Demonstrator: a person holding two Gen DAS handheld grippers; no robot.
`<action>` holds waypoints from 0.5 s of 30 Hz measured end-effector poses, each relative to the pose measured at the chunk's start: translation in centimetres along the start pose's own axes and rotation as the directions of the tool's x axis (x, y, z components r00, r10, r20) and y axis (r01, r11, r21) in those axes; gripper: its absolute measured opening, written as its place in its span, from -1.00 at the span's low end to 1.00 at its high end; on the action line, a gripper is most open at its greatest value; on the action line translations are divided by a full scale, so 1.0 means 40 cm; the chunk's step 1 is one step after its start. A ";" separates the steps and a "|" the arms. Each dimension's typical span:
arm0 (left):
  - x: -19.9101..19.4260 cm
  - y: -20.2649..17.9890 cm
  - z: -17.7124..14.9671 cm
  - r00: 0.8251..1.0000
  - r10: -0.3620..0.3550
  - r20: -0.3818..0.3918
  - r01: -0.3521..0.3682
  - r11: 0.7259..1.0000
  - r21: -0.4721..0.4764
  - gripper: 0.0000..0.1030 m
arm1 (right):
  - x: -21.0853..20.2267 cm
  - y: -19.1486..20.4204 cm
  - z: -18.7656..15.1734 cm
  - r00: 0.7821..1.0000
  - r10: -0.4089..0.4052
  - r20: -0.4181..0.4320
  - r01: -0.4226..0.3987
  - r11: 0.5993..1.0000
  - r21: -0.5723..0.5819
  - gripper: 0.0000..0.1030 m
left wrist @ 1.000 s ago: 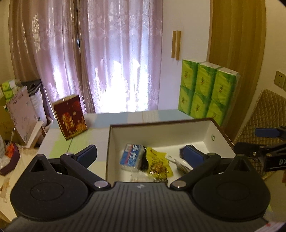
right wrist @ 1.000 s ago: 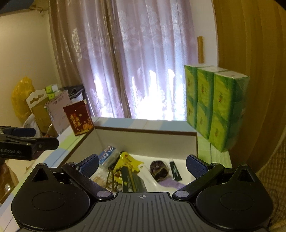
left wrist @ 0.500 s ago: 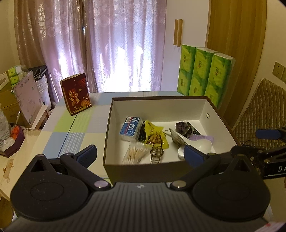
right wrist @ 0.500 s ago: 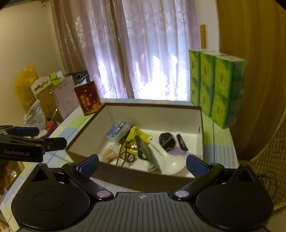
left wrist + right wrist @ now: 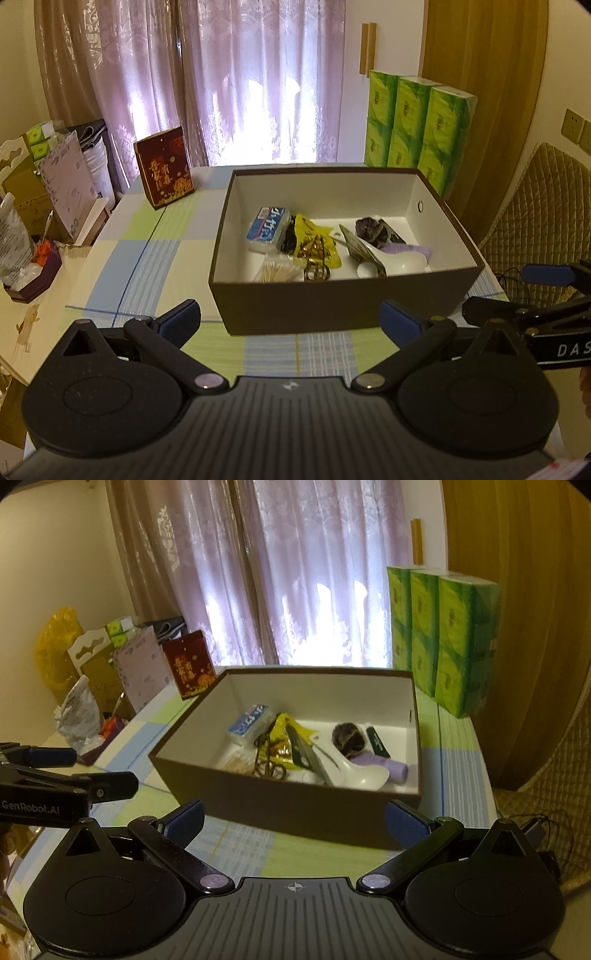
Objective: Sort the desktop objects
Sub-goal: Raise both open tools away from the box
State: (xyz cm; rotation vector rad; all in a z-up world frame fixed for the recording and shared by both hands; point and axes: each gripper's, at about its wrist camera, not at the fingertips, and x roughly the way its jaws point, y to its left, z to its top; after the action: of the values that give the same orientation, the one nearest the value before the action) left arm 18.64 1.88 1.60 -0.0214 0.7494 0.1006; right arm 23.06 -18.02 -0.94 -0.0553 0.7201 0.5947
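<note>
Both the left gripper and right gripper hover with fingers wide, empty, before the filled brown box at frame centre.

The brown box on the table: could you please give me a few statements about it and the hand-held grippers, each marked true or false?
1. The brown box has no lid on. True.
2. The left hand-held gripper grips the white spoon. False: it is open and empty, short of the box.
3. The blue tissue pack lies inside the box. True.
4. The red card lies flat in the box. False: it stands on the table, outside it.
</note>
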 end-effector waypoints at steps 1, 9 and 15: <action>-0.003 -0.004 -0.007 1.000 0.002 -0.006 -0.002 1.000 0.001 0.98 | -0.003 0.000 -0.006 1.000 -0.002 -0.003 0.002 1.000 -0.003 0.96; -0.005 -0.032 -0.062 0.998 0.021 -0.068 -0.019 1.000 0.017 0.98 | -0.027 -0.004 -0.058 1.000 -0.015 -0.021 0.015 1.000 0.000 0.96; -0.009 -0.044 -0.103 0.995 0.023 -0.101 -0.022 1.000 0.015 0.98 | -0.044 -0.012 -0.085 0.999 -0.026 -0.027 0.026 1.000 0.009 0.96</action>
State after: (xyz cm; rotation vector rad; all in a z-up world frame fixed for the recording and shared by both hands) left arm 15.76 -0.14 -1.19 -0.0051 0.8521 0.1168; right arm 20.23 -20.13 -2.48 -0.0638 0.7469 0.5668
